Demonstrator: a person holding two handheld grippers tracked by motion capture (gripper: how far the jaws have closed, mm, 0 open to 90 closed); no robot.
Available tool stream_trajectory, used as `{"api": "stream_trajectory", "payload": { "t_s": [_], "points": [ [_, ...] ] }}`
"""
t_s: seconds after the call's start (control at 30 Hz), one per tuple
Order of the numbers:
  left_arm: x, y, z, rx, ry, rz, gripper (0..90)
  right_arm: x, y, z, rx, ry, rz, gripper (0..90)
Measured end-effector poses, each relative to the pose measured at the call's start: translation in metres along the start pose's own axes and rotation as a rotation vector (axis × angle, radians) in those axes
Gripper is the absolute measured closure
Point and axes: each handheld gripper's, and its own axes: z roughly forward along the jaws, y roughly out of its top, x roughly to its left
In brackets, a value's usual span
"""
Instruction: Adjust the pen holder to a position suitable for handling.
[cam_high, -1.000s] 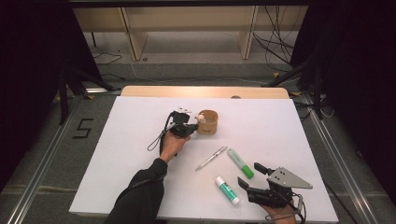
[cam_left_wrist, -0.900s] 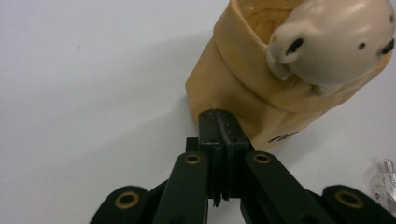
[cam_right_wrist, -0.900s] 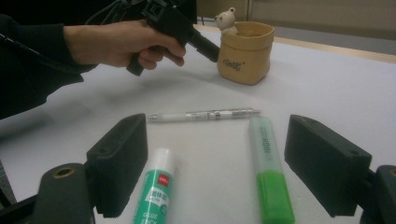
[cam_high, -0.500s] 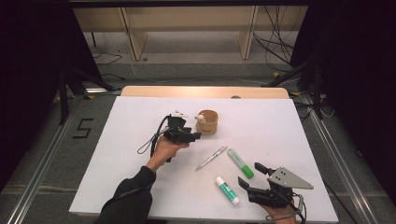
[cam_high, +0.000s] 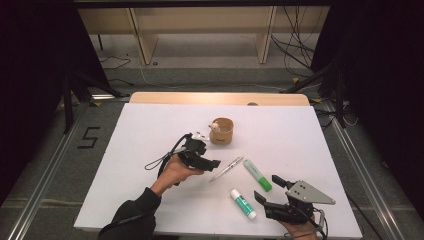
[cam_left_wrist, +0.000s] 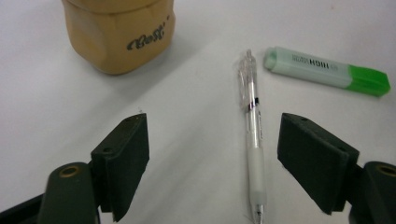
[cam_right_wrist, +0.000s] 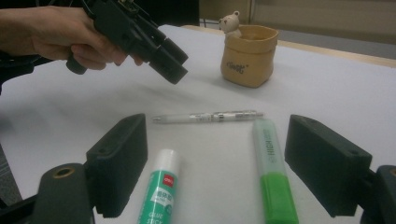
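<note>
A clear pen (cam_high: 226, 169) lies mid-table, with a green highlighter (cam_high: 257, 175) to its right and a glue stick (cam_high: 243, 203) nearer the front. Behind them stands a tan pouch-shaped holder (cam_high: 221, 131) with a small bear on its rim. My left gripper (cam_high: 214, 163) hovers open just left of the pen. In the left gripper view its empty jaws (cam_left_wrist: 217, 126) point at the pen (cam_left_wrist: 252, 140), the holder (cam_left_wrist: 119, 32) and the highlighter (cam_left_wrist: 327, 72). My right gripper (cam_high: 269, 189) rests open near the front right edge, facing the glue stick (cam_right_wrist: 161, 191) and highlighter (cam_right_wrist: 273, 172).
A white sheet (cam_high: 125, 170) covers the table, with a wooden strip (cam_high: 165, 98) at its far edge. The left gripper's cable (cam_high: 162, 160) loops on the sheet. Beyond the table are floor cables and shelf legs. The left gripper (cam_right_wrist: 170, 65) hangs above the table in the right gripper view.
My left gripper has drawn back from beside the holder, moving nearer and right toward the pen, still open. The right gripper has stayed put.
</note>
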Motion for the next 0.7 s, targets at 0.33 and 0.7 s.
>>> {"api": "stream_trajectory", "payload": {
  "t_s": [0.33,0.7],
  "points": [
    [-0.013,-0.005,0.005,0.080,-0.011,0.062,22.1,0.002,0.000,0.001,0.006,0.004,-0.006,22.3],
    [-0.022,-0.007,0.009,0.142,-0.028,0.116,27.0,0.002,0.000,0.001,0.006,0.008,-0.008,22.3]
  ]
}}
